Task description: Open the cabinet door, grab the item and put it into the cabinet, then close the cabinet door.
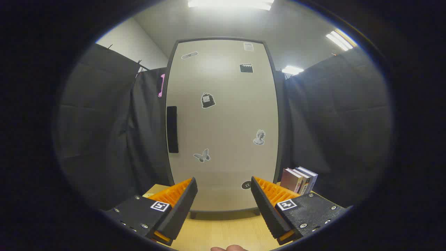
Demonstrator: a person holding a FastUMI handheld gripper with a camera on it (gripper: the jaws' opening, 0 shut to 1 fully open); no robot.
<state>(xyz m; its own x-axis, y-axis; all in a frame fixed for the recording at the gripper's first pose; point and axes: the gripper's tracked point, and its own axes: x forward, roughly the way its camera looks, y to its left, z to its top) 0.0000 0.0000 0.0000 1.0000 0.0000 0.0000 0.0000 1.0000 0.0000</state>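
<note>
A tall cabinet stands on the wooden table straight ahead of me, its pale door shut and dotted with small stickers. A dark vertical handle sits on the door's left side. Several upright books stand on the table to the right of the cabinet, just beyond my right finger. My gripper is open, its fingers spread wide with nothing between them, and it is held back from the door, level with the cabinet's bottom part.
The wooden table runs under my fingers up to the cabinet's base. Black cloth walls close in on both sides. A small pink object hangs by the cabinet's upper left edge. A fingertip of a person pokes in below.
</note>
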